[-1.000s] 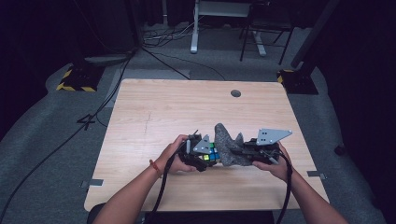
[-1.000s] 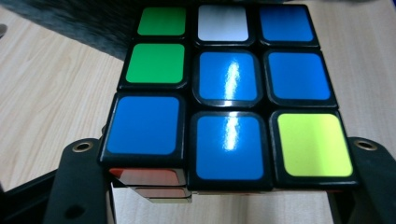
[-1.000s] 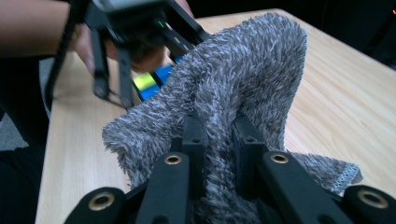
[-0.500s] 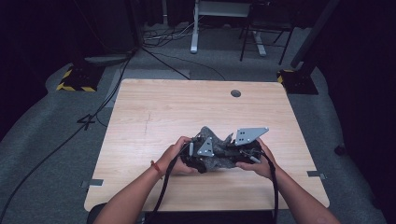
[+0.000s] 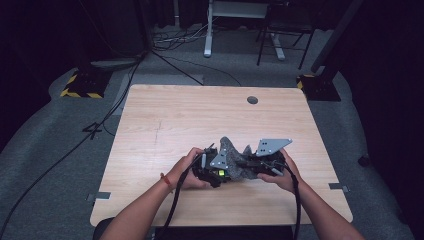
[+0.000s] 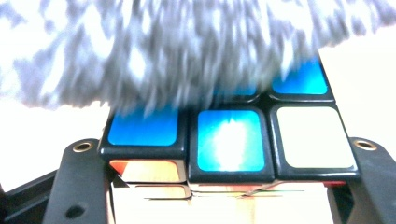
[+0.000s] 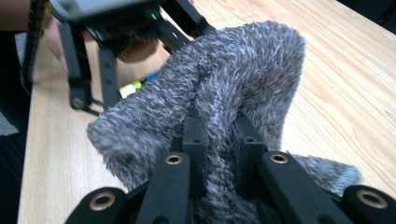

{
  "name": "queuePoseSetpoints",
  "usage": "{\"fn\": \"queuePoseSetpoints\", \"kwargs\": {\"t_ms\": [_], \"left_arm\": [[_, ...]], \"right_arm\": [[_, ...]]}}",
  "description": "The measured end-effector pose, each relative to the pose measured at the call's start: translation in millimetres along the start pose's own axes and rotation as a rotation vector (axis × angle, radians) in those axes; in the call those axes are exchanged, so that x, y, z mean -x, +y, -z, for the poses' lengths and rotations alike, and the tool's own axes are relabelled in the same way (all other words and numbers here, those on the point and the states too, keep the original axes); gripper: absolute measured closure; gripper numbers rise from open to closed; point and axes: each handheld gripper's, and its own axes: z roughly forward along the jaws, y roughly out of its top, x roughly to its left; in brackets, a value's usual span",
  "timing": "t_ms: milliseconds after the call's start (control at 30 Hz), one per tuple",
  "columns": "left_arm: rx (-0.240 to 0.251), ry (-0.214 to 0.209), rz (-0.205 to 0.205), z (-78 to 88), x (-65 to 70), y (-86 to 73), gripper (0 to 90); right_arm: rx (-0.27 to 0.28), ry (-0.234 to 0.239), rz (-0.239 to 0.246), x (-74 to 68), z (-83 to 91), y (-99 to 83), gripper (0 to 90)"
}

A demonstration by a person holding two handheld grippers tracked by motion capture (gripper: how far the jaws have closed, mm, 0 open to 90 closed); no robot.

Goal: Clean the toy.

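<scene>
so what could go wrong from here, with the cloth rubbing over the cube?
1. The left tool clamps the puzzle cube only at its sides; its lower layers look slightly twisted, so rubbing may turn a layer or push the cube out.
2. The right tool pinches just a fold of the grey fuzzy cloth, which could slip free.
3. Both tools sit close and might collide.

Grey fuzzy cloth (image 7: 233, 88), bunched, lower centre of high view, draped over colour-tiled puzzle cube (image 6: 229, 140) with blue tiles up.
</scene>
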Motion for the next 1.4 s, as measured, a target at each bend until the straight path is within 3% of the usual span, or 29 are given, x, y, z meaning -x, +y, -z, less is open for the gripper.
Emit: {"fn": "queuePoseSetpoints", "kwargs": {"t_ms": [167, 367, 600, 967, 1267, 1400], "left_arm": [[0.003, 0.000, 0.003, -1.1, 0.3, -0.1, 33.8], [-0.012, 0.008, -0.008, -4.4, 2.9, 3.4, 33.8], [-0.027, 0.017, -0.012, -3.4, 3.2, 2.9, 33.8], [0.014, 0.023, -0.007, 7.9, 2.9, 0.4, 33.8], [0.048, 0.044, -0.006, 18.3, 1.6, 1.5, 33.8], [0.016, 0.043, -0.009, 12.0, 3.0, 2.0, 33.8]], "right_arm": [[-0.003, 0.002, -0.005, 1.0, 0.9, -2.6, 79.1], [0.032, 0.026, 0.029, -11.9, -5.0, 12.2, 79.0], [0.006, -0.019, 0.056, -12.4, -11.7, 14.5, 79.1], [-0.008, -0.040, 0.003, 2.3, 1.1, -1.0, 79.2], [-0.038, -0.054, -0.019, 9.1, 0.5, -13.7, 79.3], [0.036, -0.040, -0.022, 5.8, 9.4, -7.4, 79.4]]}}
